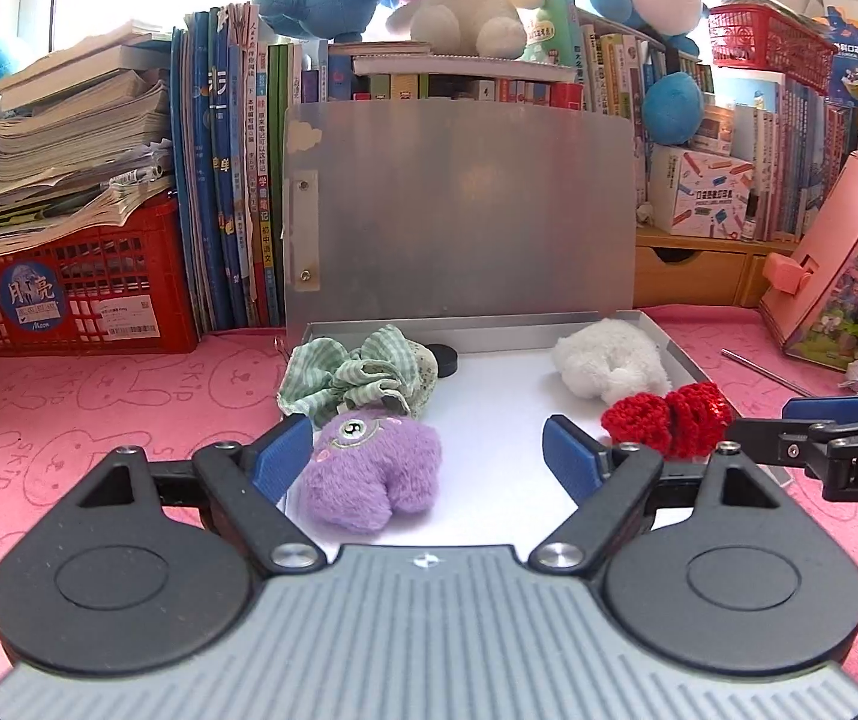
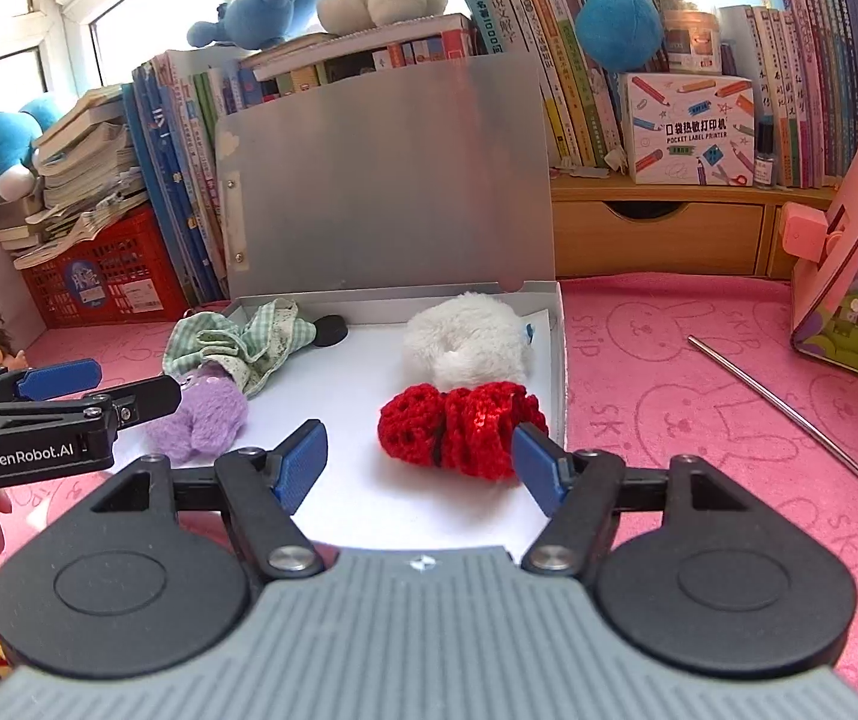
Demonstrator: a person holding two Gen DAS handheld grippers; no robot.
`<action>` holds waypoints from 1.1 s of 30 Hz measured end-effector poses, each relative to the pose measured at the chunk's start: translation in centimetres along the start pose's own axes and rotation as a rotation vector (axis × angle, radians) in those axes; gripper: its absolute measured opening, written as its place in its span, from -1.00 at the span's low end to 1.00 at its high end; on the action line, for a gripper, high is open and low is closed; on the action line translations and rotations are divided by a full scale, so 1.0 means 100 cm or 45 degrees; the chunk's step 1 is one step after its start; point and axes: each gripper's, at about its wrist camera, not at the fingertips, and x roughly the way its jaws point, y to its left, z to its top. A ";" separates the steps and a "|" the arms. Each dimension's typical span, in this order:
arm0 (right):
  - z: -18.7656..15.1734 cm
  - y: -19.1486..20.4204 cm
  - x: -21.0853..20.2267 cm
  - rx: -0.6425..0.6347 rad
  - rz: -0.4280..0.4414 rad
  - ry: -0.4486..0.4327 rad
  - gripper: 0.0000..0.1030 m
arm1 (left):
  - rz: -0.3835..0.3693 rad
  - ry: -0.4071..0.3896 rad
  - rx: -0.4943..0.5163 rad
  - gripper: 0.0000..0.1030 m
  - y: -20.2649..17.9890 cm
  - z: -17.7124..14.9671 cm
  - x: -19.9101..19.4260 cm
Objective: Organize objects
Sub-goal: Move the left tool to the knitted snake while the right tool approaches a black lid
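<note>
Four soft things lie in the open tin tray on my pink bench: a purple plush, a green checked cloth, a white fluffy ball and a red knitted piece. My left jaws stand wide around the purple plush, pads clear. My right jaws stand wide, holding nothing, just before the red piece.

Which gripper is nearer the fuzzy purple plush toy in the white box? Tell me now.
Left. The left gripper stands open around the fuzzy purple plush toy, one pad beside it. The right gripper is open farther off, at the red crocheted bow.
</note>
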 end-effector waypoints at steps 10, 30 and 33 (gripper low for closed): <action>-0.033 0.017 -0.061 -0.085 0.076 -0.040 0.55 | -0.072 -0.009 -0.011 0.78 0.004 -0.035 -0.064; -0.138 0.054 -0.151 -0.266 0.023 -0.103 0.56 | 0.061 -0.061 -0.095 0.86 0.030 -0.128 -0.155; -0.149 0.057 -0.160 -0.263 0.018 -0.088 0.56 | 0.092 -0.079 -0.078 0.87 0.030 -0.139 -0.164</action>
